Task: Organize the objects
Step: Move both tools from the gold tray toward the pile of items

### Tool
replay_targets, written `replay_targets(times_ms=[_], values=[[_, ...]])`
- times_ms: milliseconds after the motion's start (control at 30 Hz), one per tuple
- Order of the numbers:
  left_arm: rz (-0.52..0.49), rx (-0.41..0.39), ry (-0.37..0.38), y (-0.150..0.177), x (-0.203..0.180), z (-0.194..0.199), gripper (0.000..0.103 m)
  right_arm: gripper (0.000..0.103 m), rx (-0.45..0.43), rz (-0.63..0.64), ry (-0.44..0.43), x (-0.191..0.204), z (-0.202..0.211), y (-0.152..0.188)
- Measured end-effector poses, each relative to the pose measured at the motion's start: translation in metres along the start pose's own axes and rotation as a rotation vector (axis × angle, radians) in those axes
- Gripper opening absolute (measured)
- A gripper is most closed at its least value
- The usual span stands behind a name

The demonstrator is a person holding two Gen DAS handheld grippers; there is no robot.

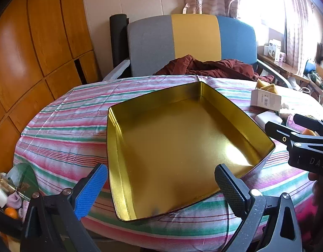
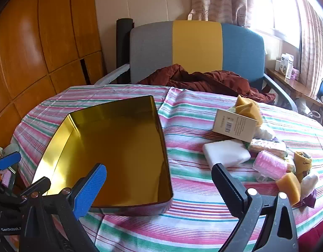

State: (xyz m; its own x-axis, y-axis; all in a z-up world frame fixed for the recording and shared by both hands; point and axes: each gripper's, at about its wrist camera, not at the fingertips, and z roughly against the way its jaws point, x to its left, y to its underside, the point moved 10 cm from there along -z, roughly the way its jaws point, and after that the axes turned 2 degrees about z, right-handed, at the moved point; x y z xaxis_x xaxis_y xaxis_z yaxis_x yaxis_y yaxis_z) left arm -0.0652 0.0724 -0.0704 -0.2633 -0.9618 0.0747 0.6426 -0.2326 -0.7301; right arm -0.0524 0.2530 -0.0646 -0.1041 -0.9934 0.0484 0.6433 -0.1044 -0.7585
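Grippers hovering over gold tin [image 1: 182, 142]: left gripper [image 1: 159, 187] and right gripper [image 2: 159, 180] both gaping wide, gripping nothing.

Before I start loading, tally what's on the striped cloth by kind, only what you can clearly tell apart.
Gold tin: 1
Cardboard box: 1
White block: 1
Pink roll: 1
Yellow-orange soft pieces: 3
Total: 7
Wrapped bits at the far right are too jumbled to count.

Wood-panelled wall [image 2: 35, 42], grey, yellow and blue chair [image 2: 195, 48], curtained bright window [image 2: 276, 6] at right
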Motion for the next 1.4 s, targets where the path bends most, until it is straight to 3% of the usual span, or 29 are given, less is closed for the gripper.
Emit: replay_targets(times_ms=[200,333,467,600,833,1033,1233,1400], values=[[-0.016,0.018,0.016,0.001,-0.006,-0.005,0.103,0.102,0.000,-0.036,0.036,-0.024,0.001,-0.002],[0.001,0.024,0.075,-0.001,-0.012,-0.006,0.103,0.102,0.001,-0.084,0.082,-0.051,0.005,-0.004],[0.023,-0.004,0.094,-0.012,-0.013,-0.002,0.103,0.102,0.001,-0.119,0.126,-0.082,0.011,-0.007],[-0.071,-0.057,0.050,-0.021,-0.025,0.003,0.103,0.102,-0.009,-0.164,0.193,-0.126,0.020,-0.012],[-0.060,0.002,0.225,-0.024,-0.058,-0.003,0.103,0.102,-0.049,-0.238,0.319,-0.209,0.040,-0.025],[-0.036,0.027,0.307,-0.042,-0.081,-0.006,0.103,0.102,-0.076,-0.375,0.409,-0.283,0.051,-0.019],[-0.079,0.043,0.364,-0.068,-0.120,-0.017,0.103,0.102,-0.051,-0.550,0.326,-0.306,0.045,0.001],[-0.163,0.027,0.388,-0.091,-0.160,-0.028,0.103,0.102,-0.044,-0.585,0.291,-0.306,0.044,0.005]])
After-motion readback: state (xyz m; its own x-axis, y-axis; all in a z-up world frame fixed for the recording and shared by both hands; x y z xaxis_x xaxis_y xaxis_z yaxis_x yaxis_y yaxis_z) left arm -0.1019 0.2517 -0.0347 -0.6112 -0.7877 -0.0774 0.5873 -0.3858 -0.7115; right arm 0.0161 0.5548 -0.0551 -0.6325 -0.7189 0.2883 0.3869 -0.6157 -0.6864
